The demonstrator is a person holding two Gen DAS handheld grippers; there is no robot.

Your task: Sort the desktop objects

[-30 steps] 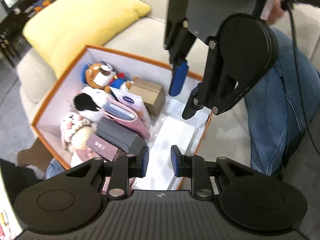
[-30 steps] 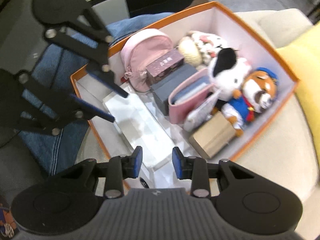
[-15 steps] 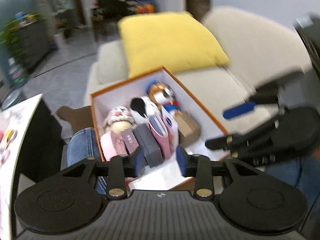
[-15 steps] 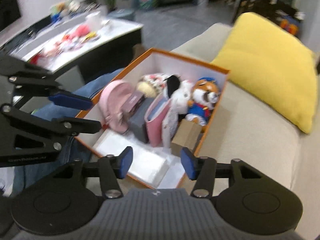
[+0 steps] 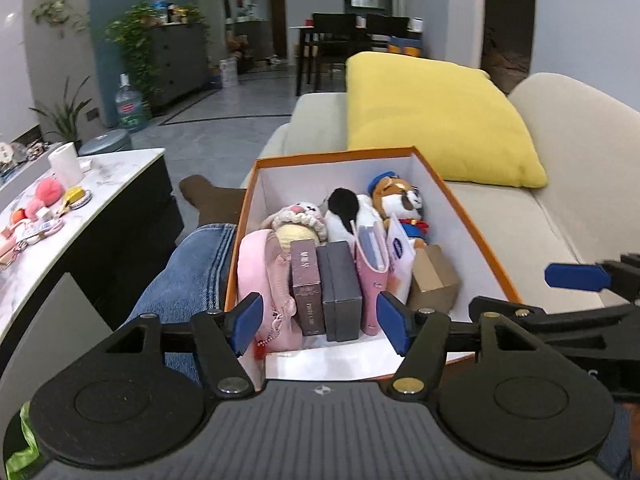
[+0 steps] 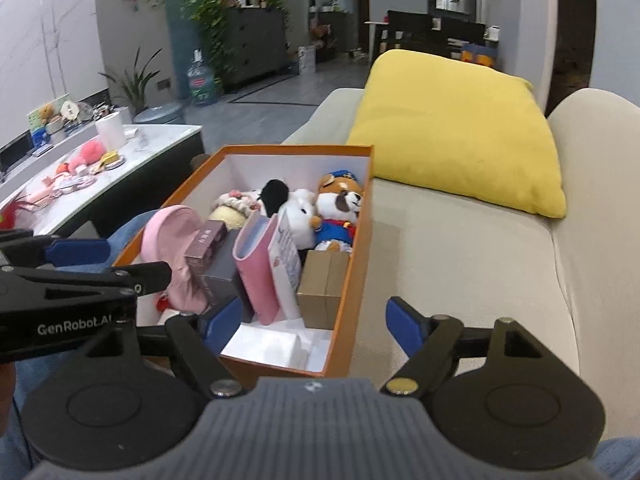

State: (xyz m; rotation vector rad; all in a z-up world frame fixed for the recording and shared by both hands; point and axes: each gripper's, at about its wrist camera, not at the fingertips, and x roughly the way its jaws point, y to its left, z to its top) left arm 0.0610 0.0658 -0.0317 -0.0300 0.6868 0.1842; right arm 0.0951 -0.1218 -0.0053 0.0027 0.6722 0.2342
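Observation:
An orange box (image 5: 460,208) with a white inside rests on a sofa and a person's lap. In it stand a pink pouch (image 5: 260,272), a maroon box (image 5: 306,288), a dark grey box (image 5: 340,288), a pink case (image 5: 372,280), a cardboard box (image 5: 434,280) and several plush toys (image 5: 396,200). My left gripper (image 5: 320,322) hovers over the box's near end, jaws opening, nothing between them. My right gripper (image 6: 312,320) hangs over the near right corner of the box (image 6: 360,240), jaws opening and empty. Each gripper shows at the edge of the other's view.
A yellow cushion (image 5: 432,120) leans on the beige sofa (image 5: 520,220) behind the box. To the left stands a marble-topped table (image 5: 100,184) with a paper roll (image 5: 64,164) and small items. A leg in jeans (image 5: 188,272) lies beside the box.
Both grippers have opened wide. Both views have swung from looking down into the box to looking along it across the room, and the left view has rolled upright.

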